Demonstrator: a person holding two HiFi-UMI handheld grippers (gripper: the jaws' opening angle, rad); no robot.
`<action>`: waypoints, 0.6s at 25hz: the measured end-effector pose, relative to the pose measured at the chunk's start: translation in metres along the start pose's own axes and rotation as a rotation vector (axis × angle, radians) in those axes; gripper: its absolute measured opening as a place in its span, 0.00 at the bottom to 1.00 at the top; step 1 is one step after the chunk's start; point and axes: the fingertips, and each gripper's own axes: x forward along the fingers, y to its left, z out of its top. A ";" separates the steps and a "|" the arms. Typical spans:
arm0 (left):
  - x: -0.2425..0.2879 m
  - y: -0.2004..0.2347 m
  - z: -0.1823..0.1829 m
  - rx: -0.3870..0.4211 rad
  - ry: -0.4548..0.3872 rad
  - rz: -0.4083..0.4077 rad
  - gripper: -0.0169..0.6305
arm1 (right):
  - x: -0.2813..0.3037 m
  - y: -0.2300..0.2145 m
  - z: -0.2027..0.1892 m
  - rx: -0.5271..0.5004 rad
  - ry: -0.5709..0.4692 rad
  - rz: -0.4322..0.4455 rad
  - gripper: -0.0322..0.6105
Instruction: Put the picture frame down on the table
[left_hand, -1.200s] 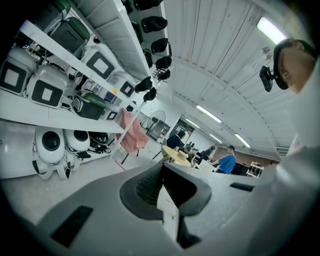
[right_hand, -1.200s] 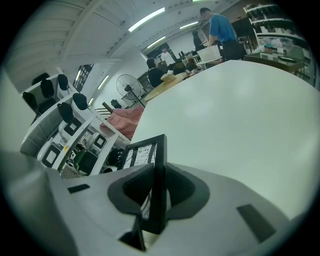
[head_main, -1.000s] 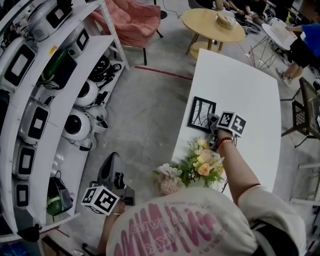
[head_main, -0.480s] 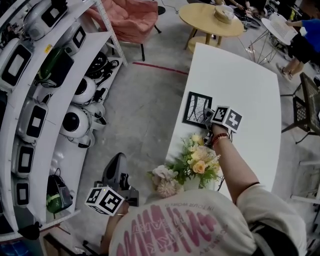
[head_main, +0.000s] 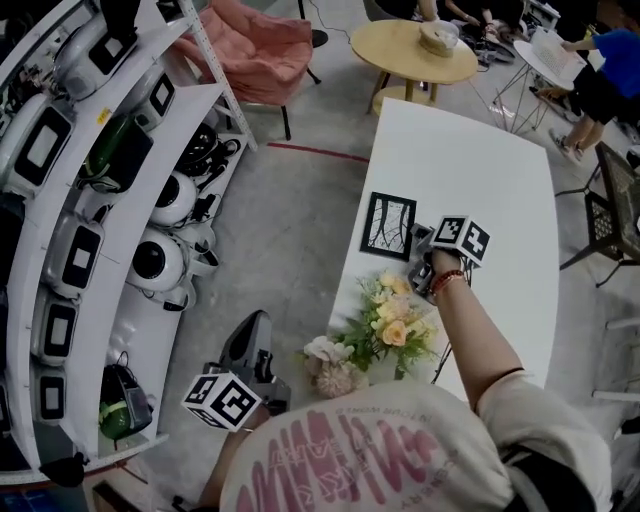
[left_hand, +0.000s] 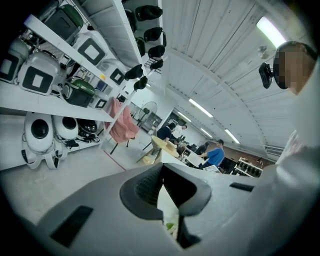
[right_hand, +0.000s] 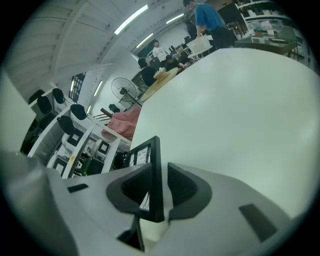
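Observation:
The picture frame (head_main: 388, 225) is black with a white branch print, and it sits over the left part of the white table (head_main: 480, 170). My right gripper (head_main: 420, 252) holds the frame's near right edge, with its marker cube (head_main: 462, 238) just behind. In the right gripper view the frame (right_hand: 155, 155) stands edge-on between the two jaws of the right gripper (right_hand: 160, 186), which is shut on it. My left gripper (head_main: 252, 352) hangs low over the floor, left of the table. In the left gripper view the left gripper (left_hand: 161, 192) is shut with nothing in it.
A bouquet (head_main: 395, 325) stands on the table's near end, just below the frame, with paler flowers (head_main: 335, 365) beside it. White shelves (head_main: 90, 200) with round machines line the left. A round wooden table (head_main: 418, 50), a pink chair (head_main: 255, 45) and people (head_main: 600, 70) are beyond.
The right gripper and the frame have drifted slightly left, toward the table's left edge. The left gripper has come up a little beside the table.

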 end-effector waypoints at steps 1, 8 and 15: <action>0.002 -0.006 0.005 0.013 -0.005 -0.022 0.03 | -0.007 -0.001 0.002 -0.011 -0.014 0.004 0.20; -0.002 -0.026 0.023 0.100 -0.024 -0.121 0.03 | -0.074 0.016 0.004 0.150 -0.096 0.124 0.16; -0.022 -0.063 0.032 0.197 -0.004 -0.266 0.03 | -0.171 0.074 -0.016 0.199 -0.202 0.355 0.11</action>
